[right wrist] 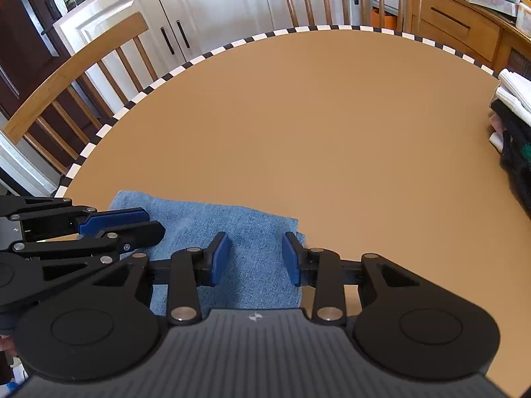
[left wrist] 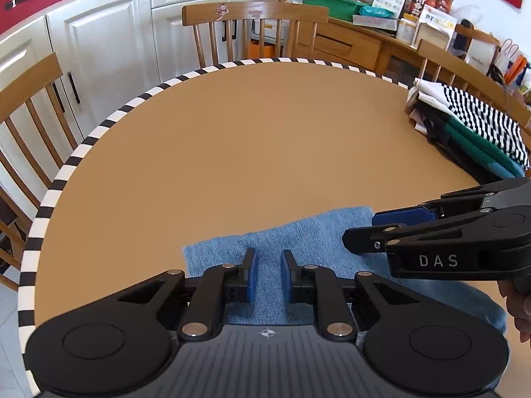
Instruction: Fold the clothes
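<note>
- The folded blue denim garment (left wrist: 298, 242) lies flat on the counter (left wrist: 232, 139) at its near edge, with both tools above it.
- The left gripper (left wrist: 268, 277) points down over the left part of the garment. Its blue fingers (left wrist: 252, 275) stand a little apart, with a narrow gap showing denim below, and nothing is pinched between them.
- The right gripper (right wrist: 256, 258) points down over the garment's right end. Its fingers (right wrist: 220, 258) stand clearly apart, wider than the left pair, and they hold nothing.
- Whether either pair of fingertips touches the cloth is hard to tell from these angles.
- In the left wrist view the right gripper (left wrist: 361, 232) comes in from the right side, over the garment's far right corner. Part of a hand (left wrist: 521, 308) shows behind it.
- The counter is round and tan, with a black and white striped rim (left wrist: 109, 119). Most of its top is bare.
- A pile of folded clothes (left wrist: 471, 129) sits at the far right edge of the counter, well apart from the denim. A black and white striped piece lies on top, with green and dark ones under it.
- Wooden chairs (left wrist: 255, 26) stand around the far and left edges.
- White cupboards (left wrist: 99, 49) and a cluttered wooden sideboard (left wrist: 348, 43) stand behind the chairs.
</note>
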Available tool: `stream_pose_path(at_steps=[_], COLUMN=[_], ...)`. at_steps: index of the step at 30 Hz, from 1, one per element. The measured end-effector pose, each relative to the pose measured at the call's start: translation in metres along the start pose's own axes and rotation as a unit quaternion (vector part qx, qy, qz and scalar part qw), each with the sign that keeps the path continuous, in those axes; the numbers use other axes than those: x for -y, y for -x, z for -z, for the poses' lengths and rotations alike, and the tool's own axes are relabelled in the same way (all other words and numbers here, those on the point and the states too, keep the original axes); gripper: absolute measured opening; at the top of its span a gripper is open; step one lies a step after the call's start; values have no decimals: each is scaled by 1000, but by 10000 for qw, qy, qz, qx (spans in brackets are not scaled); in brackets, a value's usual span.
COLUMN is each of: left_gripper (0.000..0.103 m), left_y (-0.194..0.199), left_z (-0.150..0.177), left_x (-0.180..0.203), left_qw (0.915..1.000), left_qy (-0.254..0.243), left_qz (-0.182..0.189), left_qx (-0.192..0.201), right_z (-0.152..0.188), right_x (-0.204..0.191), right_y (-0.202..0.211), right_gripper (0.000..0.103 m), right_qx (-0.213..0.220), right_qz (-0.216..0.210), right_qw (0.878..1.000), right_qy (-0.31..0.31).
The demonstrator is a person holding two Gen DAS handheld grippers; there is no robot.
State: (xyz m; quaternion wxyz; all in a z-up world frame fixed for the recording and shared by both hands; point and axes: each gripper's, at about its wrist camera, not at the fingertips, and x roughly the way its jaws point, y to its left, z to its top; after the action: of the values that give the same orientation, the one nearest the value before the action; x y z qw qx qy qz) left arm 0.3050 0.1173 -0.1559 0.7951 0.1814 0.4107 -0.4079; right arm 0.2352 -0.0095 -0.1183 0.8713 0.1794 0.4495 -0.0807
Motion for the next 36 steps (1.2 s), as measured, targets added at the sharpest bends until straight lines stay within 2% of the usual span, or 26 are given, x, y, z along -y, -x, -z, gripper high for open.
stream_pose_path(at_steps=[2, 4, 5, 7, 8, 11, 13, 19, 24, 31, 36], left_gripper=[21, 30, 32, 32, 32, 32, 33, 33, 33, 33, 33], left_y=[19, 52, 69, 90, 96, 95, 84, 58, 57, 55, 54], left_z=[-2, 12, 22, 50, 63, 95, 102, 109, 109, 108, 95], left_x=[-1, -4, -4, 1, 6, 20, 25, 22, 17, 21, 23], left_qw=[10000, 9997, 9994, 9991, 9990, 9988, 9988, 9994, 9995, 9992, 9986], left_qy=[82, 128, 120, 25, -39, -265, -394, -257, -207, -355, -441], left_qz=[7, 145, 227, 319, 344, 307, 179, 126, 234, 169, 178], left_qx=[-25, 122, 212, 284, 291, 274, 232, 191, 110, 101, -218], right_z=[0, 10, 22, 53, 67, 105, 116, 121, 129, 134, 129], right_x=[-3, -10, -16, -29, -36, -58, -64, -55, -59, -58, -57], right_y=[18, 52, 66, 92, 96, 88, 73, 50, 50, 51, 51], right_gripper=[34, 35, 36, 48, 47, 40, 40, 39, 38, 39, 40], right_qx=[115, 351, 467, 650, 635, 552, 534, 439, 540, 672, 573], right_qz=[-36, -119, -165, -262, -295, -192, 36, 142, 264, 238, 165], right_qw=[9999, 9993, 9988, 9975, 9974, 9972, 9971, 9976, 9974, 9967, 9975], right_qy=[-66, -81, -38, 91, 164, 468, 549, 515, 407, 378, 376])
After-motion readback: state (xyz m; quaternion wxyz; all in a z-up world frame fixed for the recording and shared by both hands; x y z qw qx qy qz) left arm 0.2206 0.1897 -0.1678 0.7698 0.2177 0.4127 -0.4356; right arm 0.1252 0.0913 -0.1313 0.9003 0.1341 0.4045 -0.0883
